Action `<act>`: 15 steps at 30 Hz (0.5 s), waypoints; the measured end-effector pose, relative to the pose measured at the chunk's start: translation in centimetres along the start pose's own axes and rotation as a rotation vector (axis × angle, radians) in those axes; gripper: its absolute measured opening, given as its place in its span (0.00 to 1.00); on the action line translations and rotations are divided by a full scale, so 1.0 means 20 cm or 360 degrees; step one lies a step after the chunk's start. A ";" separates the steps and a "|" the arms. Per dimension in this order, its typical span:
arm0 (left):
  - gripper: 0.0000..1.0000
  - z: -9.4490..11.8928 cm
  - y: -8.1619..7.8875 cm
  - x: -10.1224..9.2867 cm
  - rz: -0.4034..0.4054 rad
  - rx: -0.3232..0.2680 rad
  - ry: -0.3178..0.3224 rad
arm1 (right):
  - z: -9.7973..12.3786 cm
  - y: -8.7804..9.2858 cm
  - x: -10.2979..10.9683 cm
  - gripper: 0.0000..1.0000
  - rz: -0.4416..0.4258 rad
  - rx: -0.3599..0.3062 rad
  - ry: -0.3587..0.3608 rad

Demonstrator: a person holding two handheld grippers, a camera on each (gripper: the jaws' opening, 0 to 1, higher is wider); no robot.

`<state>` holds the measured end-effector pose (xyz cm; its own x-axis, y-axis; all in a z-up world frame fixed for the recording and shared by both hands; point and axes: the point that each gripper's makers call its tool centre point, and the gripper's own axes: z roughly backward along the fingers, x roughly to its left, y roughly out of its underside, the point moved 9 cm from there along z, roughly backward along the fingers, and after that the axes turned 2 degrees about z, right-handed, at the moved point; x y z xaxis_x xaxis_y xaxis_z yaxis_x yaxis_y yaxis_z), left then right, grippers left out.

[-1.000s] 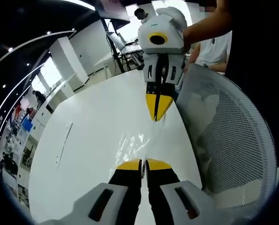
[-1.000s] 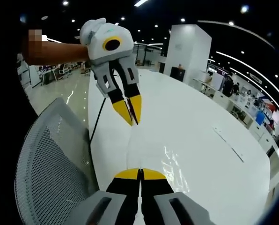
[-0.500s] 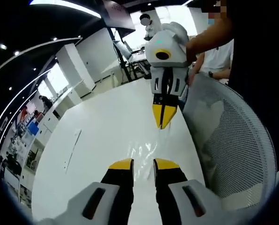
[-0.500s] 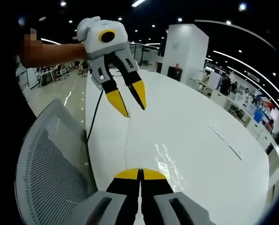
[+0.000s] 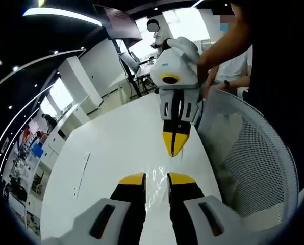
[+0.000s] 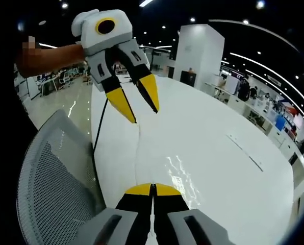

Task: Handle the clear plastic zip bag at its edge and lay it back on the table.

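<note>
The clear plastic zip bag [image 5: 158,166] lies flat on the white table [image 5: 111,143], showing mostly as glints. My left gripper [image 5: 157,178] is open just above its near end, with a gap between the yellow fingertips [image 5: 132,179] and nothing pinched. My right gripper [image 5: 175,147] points down at the bag's far end, jaws shut on its edge. From the right gripper view, the bag [image 6: 178,172] stretches ahead of the shut right gripper [image 6: 153,188]. The left gripper [image 6: 142,108] hangs open above the table, clear of the plastic.
A white mesh chair back [image 5: 249,168] stands tight against the table's edge beside both grippers [image 6: 50,184]. A black cable [image 6: 98,138] runs along that edge. A thin flat strip [image 6: 246,153] lies farther out on the table. A person's arm [image 5: 223,43] holds the right gripper.
The left gripper's jaws went from shut on the bag to open, and it has lifted off the bag's end. The right gripper stays shut.
</note>
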<state>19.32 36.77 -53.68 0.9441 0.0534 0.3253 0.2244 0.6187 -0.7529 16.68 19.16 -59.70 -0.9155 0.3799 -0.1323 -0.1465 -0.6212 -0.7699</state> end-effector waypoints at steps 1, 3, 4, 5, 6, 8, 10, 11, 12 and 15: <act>0.14 0.00 0.00 0.00 -0.0007 0.0003 0.0004 | 0.00 0.00 0.00 0.00 -0.0004 -0.0002 0.0000; 0.14 -0.01 -0.01 -0.01 -0.0020 0.0005 0.0010 | 0.00 -0.01 0.00 0.00 -0.0011 -0.0005 0.0002; 0.14 -0.02 -0.01 -0.02 -0.0030 0.0007 0.0012 | 0.00 -0.01 0.00 0.00 -0.0012 -0.0007 0.0002; 0.14 -0.02 -0.01 -0.02 -0.0030 0.0008 0.0016 | 0.00 -0.01 0.00 0.00 -0.0012 -0.0006 0.0003; 0.14 -0.03 -0.01 -0.03 -0.0030 0.0011 0.0031 | 0.00 -0.01 0.00 0.00 -0.0010 -0.0005 0.0004; 0.14 -0.04 -0.02 -0.04 -0.0046 0.0020 0.0042 | 0.00 -0.02 0.00 0.00 -0.0013 -0.0003 0.0004; 0.13 -0.05 -0.03 -0.06 -0.0053 0.0023 0.0062 | 0.00 -0.02 0.00 0.00 -0.0011 -0.0003 0.0005; 0.13 -0.06 -0.03 -0.06 -0.0057 0.0025 0.0068 | 0.00 -0.02 0.00 0.00 -0.0011 -0.0003 0.0006; 0.13 -0.07 -0.03 -0.07 -0.0065 0.0028 0.0079 | 0.00 -0.02 0.00 0.00 -0.0009 -0.0001 0.0006; 0.13 -0.09 -0.04 -0.09 -0.0082 0.0039 0.0103 | 0.00 -0.03 0.00 0.00 -0.0017 -0.0002 0.0005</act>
<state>17.97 34.81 -54.73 0.9452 -0.0293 0.3251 0.2679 0.6385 -0.7215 16.79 19.52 -59.24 -0.9126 0.3888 -0.1264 -0.1557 -0.6164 -0.7719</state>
